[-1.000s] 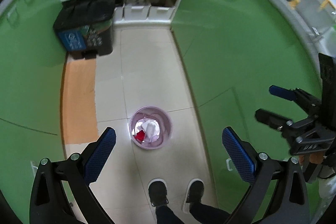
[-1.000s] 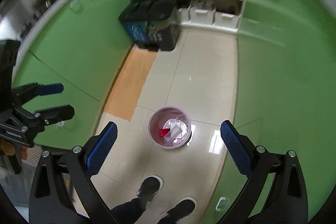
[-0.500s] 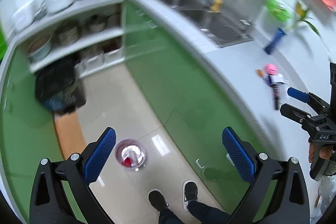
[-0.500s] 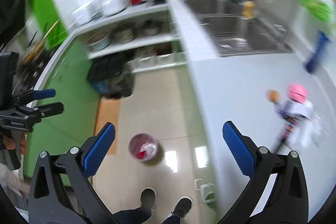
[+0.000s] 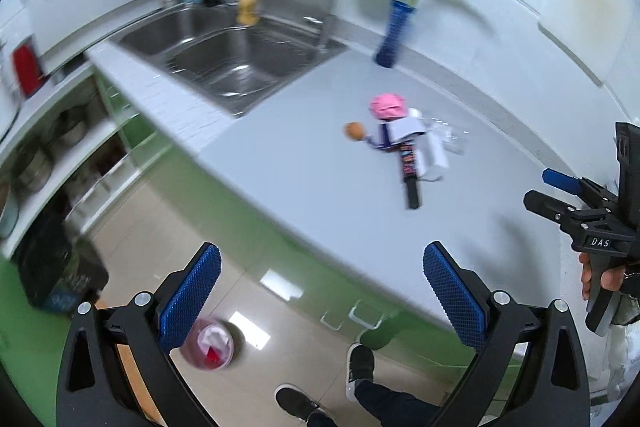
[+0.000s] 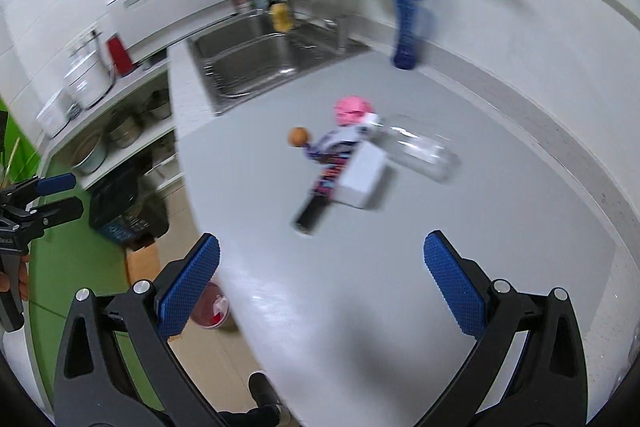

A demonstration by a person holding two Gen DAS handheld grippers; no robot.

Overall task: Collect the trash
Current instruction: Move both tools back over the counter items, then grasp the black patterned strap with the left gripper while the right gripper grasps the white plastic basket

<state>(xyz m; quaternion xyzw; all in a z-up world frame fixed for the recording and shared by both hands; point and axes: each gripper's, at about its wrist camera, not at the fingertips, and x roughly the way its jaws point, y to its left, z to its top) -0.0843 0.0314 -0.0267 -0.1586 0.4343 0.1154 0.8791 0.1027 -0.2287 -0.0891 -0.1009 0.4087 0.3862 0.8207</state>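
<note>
Left wrist view: the left gripper (image 5: pixel 318 293) stood wide and empty over the tabletop (image 5: pixel 304 163) edge. The trash (image 5: pixel 404 143), a pink cap, white box, wrappers and clear plastic, lay far ahead, slightly right, well apart. The bin (image 5: pixel 212 345) sat on the floor, near left.

Right wrist view: the right gripper (image 6: pixel 320 281) was wide and empty above the tabletop (image 6: pixel 460 223). The trash (image 6: pixel 352 155) lay ahead, between its fingers' lines. The bin (image 6: pixel 210 311) showed below the edge, near left.

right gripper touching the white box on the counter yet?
Apart. The right wrist view shows bare grey counter between the open right gripper and the white box, which lies well ahead of the fingertips.
</note>
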